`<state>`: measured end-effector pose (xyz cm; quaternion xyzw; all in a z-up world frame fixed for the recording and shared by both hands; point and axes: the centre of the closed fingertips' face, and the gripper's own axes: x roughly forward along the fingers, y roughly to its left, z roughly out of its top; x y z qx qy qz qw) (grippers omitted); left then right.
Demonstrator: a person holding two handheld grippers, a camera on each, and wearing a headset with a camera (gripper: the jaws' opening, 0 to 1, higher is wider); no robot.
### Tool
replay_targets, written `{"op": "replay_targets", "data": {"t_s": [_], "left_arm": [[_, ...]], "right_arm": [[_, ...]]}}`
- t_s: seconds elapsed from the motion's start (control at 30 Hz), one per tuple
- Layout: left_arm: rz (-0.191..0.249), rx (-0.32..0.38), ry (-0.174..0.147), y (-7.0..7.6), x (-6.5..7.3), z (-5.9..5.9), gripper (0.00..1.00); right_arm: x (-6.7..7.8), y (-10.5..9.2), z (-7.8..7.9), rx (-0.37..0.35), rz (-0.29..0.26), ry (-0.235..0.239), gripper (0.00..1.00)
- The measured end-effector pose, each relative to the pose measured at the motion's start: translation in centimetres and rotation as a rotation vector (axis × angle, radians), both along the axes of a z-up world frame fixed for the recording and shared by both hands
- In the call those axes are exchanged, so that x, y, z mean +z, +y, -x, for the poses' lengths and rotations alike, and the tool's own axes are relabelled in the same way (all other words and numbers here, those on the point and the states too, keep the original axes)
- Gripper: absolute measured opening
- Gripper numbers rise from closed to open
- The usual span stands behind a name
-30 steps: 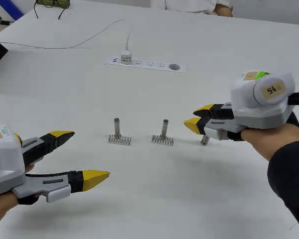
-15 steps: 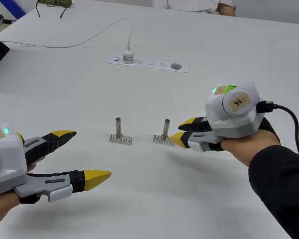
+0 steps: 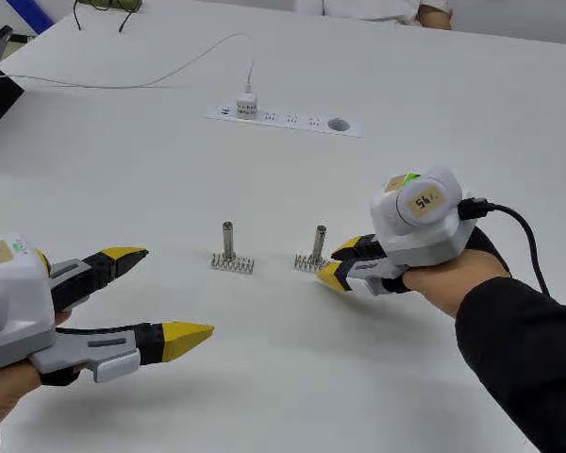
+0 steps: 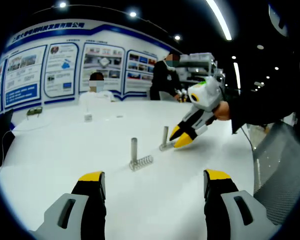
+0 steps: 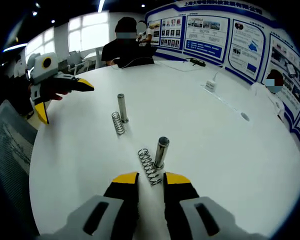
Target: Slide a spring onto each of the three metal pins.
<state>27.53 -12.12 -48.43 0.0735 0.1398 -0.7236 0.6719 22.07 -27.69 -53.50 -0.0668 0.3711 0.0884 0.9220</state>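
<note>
left claw [image 3: 174, 292] body cropped, cable [image 3: 524, 238] end — behind sleeve [image 3: 519, 349]

In your head view, the left pin [image 3: 227, 236] and right pin [image 3: 319, 241] stand mid-frame on the table [image 3: 434, 113], with the left spring [image 3: 232, 263] and right spring [image 3: 309, 263] lying before them. The power strip [image 3: 283, 120] lies behind, upper centre. Your left gripper [image 3: 170, 293] is lower left, and your right gripper [image 3: 332, 262] is just beside the right spring.
</note>
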Motion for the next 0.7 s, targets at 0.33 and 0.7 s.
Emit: {"op": "replay_targets", "data": {"t_s": [0.33,0.7], "left_arm": [[-0.004,0.001,0.002,0.0,-0.1,0.0,0.81],[-0.002,0.001,0.002,0.1,0.0,0.1,0.81]], "right_arm": [[-0.4,0.4,0.5,0.009,-0.014,0.017,0.17],[-0.8,1.3,1.0,0.033,-0.01,0.026,0.15]]}}
